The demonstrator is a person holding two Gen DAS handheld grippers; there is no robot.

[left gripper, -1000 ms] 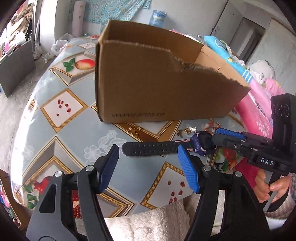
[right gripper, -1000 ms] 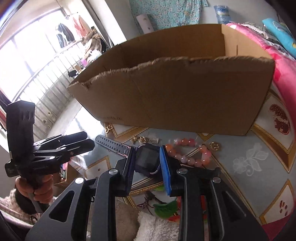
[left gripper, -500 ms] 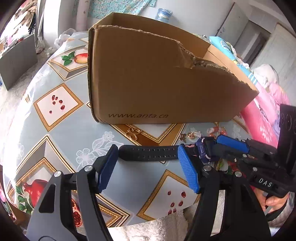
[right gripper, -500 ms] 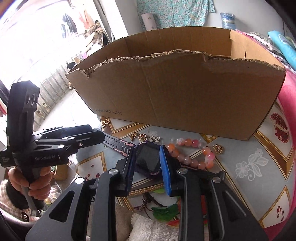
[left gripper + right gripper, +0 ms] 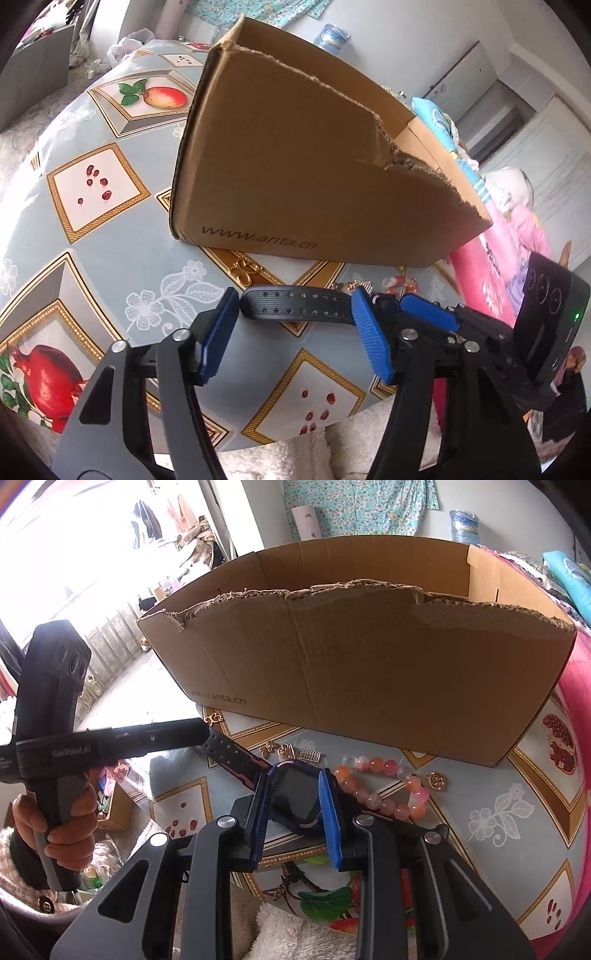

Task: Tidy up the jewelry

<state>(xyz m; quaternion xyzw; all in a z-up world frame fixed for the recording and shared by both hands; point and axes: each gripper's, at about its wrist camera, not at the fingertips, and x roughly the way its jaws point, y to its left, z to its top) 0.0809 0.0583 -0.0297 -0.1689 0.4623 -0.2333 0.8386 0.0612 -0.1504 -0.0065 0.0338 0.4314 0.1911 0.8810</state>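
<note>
The right gripper [image 5: 293, 805] is clamped on the body of a dark watch [image 5: 295, 797], holding it up off the table [image 5: 122, 236] in front of the cardboard box [image 5: 369, 672]. One strap [image 5: 299, 306] sticks out sideways and lies between the blue pads of the left gripper [image 5: 295, 325], whose jaws are closing; the pads look not yet pressed on it, with gaps showing on both sides.

The watch looks light. Its case is rigid and gives the pads flat sides to bite, so that seems the safe place to hold. The strap appears rubbery and limp; it would bend and could slide through the pads if taken near its tip, so a grip closer to the case should steady it better. The screen is probably the one part to keep from knocks.

On the table just before the box I count one bracelet of pink and orange beads [image 5: 384, 786], likely heavy for its size and prone to roll and sag when lifted. Near it lie five small gold charms: one by the box corner [image 5: 213, 719], three in a cluster [image 5: 290, 752] and one round one [image 5: 436, 781] beside the bracelet. There is one box, its inside hidden from here.
</note>
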